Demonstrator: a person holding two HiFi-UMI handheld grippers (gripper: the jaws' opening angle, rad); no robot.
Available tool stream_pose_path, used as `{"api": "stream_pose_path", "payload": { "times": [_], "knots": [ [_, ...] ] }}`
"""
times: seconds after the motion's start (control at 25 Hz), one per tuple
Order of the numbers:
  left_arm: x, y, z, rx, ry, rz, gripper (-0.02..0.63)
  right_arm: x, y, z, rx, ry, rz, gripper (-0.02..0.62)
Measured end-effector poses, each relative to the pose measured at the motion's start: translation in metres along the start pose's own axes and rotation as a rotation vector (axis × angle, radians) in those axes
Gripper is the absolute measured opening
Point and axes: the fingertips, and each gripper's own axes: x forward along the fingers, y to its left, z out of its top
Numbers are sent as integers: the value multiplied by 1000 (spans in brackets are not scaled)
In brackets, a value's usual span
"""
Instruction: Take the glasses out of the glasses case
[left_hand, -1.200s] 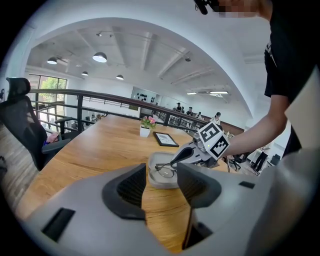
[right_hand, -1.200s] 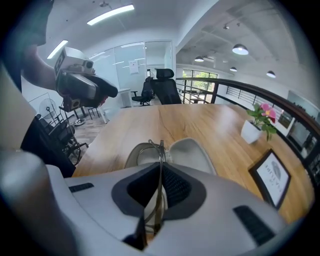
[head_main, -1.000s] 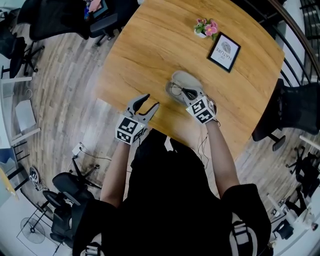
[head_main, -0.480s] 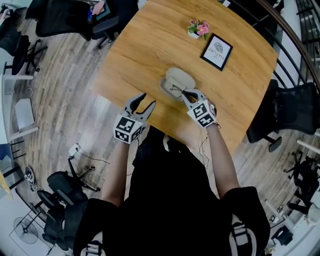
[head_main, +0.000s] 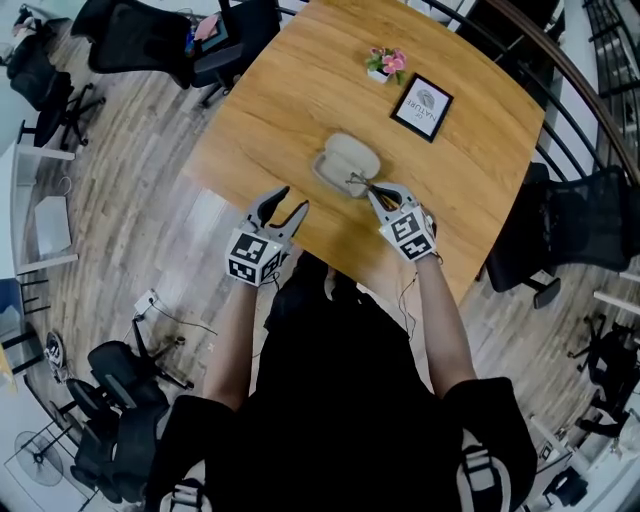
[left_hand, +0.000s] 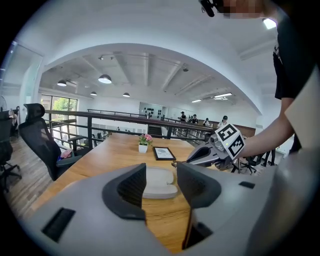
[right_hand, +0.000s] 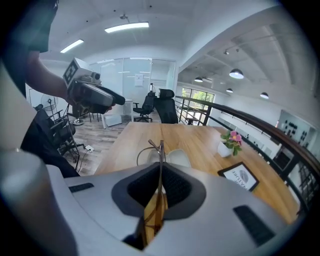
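Observation:
An open, pale grey glasses case (head_main: 343, 158) lies on the wooden table (head_main: 300, 90). My right gripper (head_main: 373, 194) is shut on a temple of the thin wire-framed glasses (head_main: 357, 181) and holds them just above the case's near right edge. In the right gripper view the glasses (right_hand: 159, 150) stick up from between the shut jaws of that gripper (right_hand: 160, 176), with the case (right_hand: 176, 158) behind them. My left gripper (head_main: 292, 200) hovers open at the table's near edge, left of the case. Through its jaws (left_hand: 161, 176) I see the case (left_hand: 159, 183).
A small pot of pink flowers (head_main: 385, 64) and a black-framed picture (head_main: 421, 105) sit at the table's far side. Black office chairs (head_main: 575, 225) stand to the right and at the far left. A railing runs behind the table.
My right gripper has lifted the glasses up and back out of the case, toward the table's near edge. The left gripper has risen a little, still open.

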Motion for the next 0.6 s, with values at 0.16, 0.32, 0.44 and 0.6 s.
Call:
{"api": "stream_pose_path", "payload": {
  "times": [0.16, 0.32, 0.44, 0.6],
  "knots": [
    [-8, -8, 10, 28, -12, 15, 209, -17, -2, 8, -4, -33, -20, 25],
    [-15, -15, 18, 46, -30, 37, 209, -29, -3, 21, -28, -56, -26, 25],
    [-16, -21, 23, 60, -39, 44, 209, -35, -5, 29, -38, -83, -28, 25],
    [-23, -27, 30, 78, -55, 58, 209, -41, -5, 38, -47, -112, -30, 25]
  ]
}}
